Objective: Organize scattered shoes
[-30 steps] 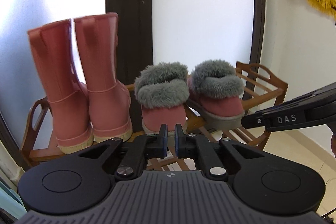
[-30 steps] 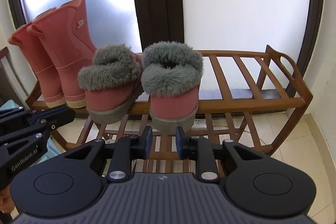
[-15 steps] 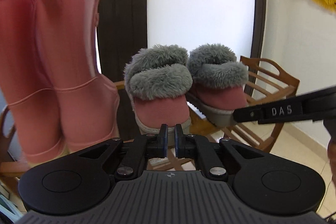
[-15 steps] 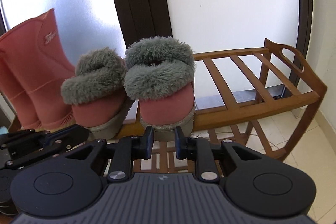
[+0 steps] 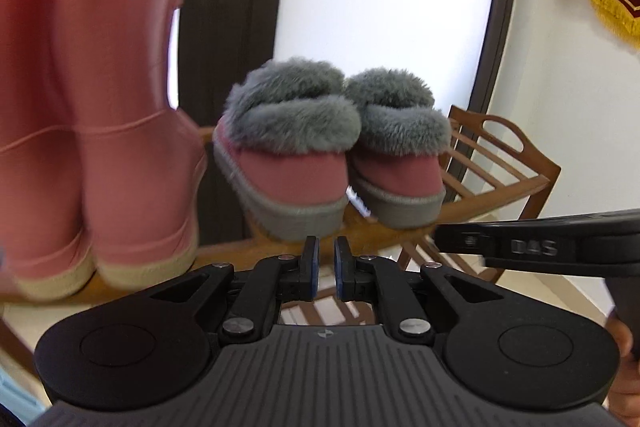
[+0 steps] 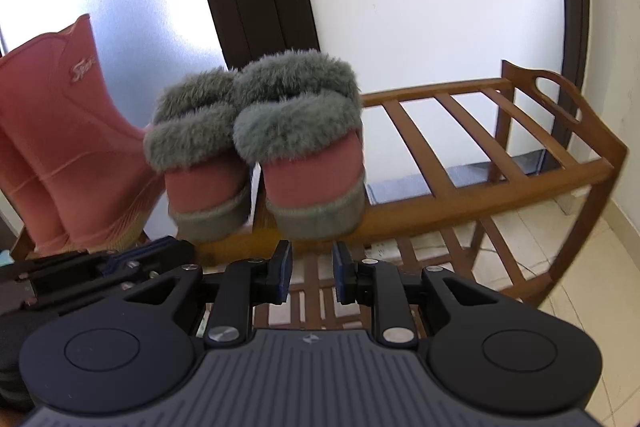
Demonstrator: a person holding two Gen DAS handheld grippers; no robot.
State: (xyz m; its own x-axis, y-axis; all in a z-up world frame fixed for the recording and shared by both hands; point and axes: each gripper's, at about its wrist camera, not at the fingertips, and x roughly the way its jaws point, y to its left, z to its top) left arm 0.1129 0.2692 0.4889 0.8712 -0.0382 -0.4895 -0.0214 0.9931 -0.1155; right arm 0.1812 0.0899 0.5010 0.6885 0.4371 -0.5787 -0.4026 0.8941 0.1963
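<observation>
- My left gripper (image 5: 326, 269) sits just below and in front of the left slipper (image 5: 286, 151); its jaws have just been parting a little, a narrow gap shows between the blue-edged pads, and nothing is in that gap.
- My right gripper (image 6: 312, 277) is low in front of the right slipper (image 6: 308, 151), jaws standing apart with a clear gap, holding nothing.
- The two slippers are a matching pair: dusty pink suede-like uppers, thick grey fluffy collars folded over the ankle openings, and grey soles with a stitched edge.
- Both slippers stand on the top shelf of the wooden shoe rack (image 6: 480, 203) with their heels toward me, side by side and touching at the fur.
- Their heels hang a little over the near rail of the rack.
- In the left wrist view the left slipper looks tilted, its sole edge raised on the left side.
- Left of the slippers stands a pair of pink boots (image 5: 100, 115), tall, smooth and glossy, with pale cream soles; one shaft carries raised script lettering that I cannot read fully.
- The boots are upright on the same top shelf, heels toward me, close beside the slippers.
- The right part of the shelf shows only its brown slats and a curved end panel with a handle slot.
</observation>
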